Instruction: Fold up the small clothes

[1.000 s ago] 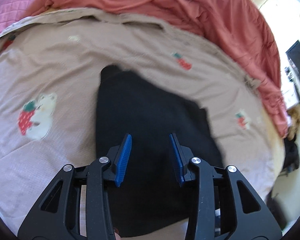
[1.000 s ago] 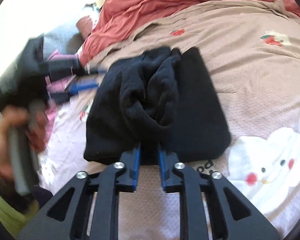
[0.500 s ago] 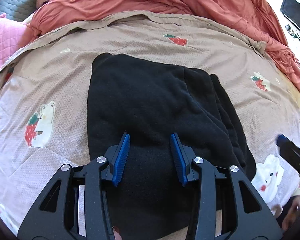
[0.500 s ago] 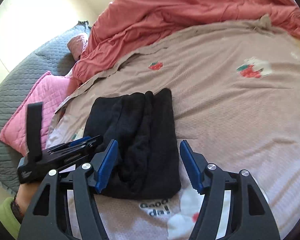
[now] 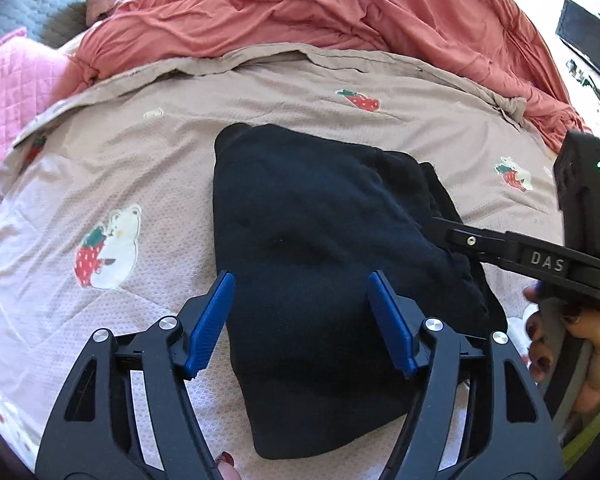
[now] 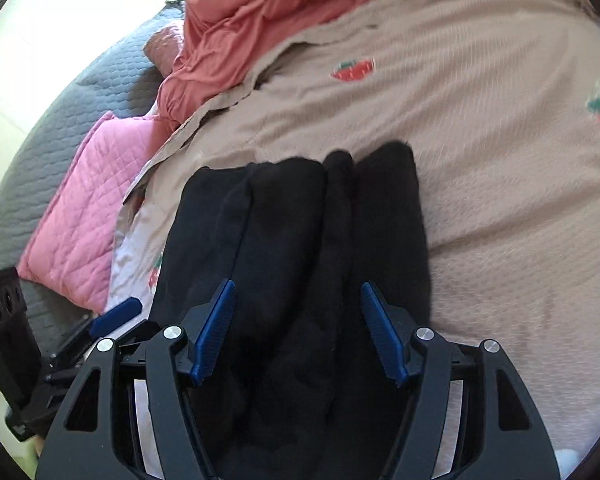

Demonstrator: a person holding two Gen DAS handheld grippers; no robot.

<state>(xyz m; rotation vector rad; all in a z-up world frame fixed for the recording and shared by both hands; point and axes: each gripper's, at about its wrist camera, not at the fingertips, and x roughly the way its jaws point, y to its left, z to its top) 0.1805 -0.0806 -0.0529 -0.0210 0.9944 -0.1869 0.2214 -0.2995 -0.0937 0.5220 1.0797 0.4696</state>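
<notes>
the black garment (image 5: 312, 264) is seen lying folded on the beige bedspread (image 5: 148, 168), at the centre of the left wrist view. its layered folds are stacked along its right edge there. in the right wrist view the same garment (image 6: 300, 248) fills the lower centre, with three or four lengthwise folds running toward the top of the frame.

the left gripper (image 5: 308, 322) is held over the near end of the garment. its jaws are opening, and the blue pads (image 5: 210, 322) stand apart on either side of the cloth without pressing on it. the garment is seen between them but is not gripped.

the right gripper (image 6: 298, 330) is held over the near part of the garment in its own view. its jaws stand wide apart, and the cloth is seen between the pads (image 6: 216, 330) without being clamped. in the left wrist view this gripper (image 5: 480, 242) enters from the right edge, carried by a hand (image 5: 572, 340) at the lower right.

a red duvet (image 5: 320, 20) is bunched across the top of the left wrist view. a pink pillow (image 6: 84, 208) lies at the left of the right wrist view, beside a grey quilt (image 6: 72, 104).
</notes>
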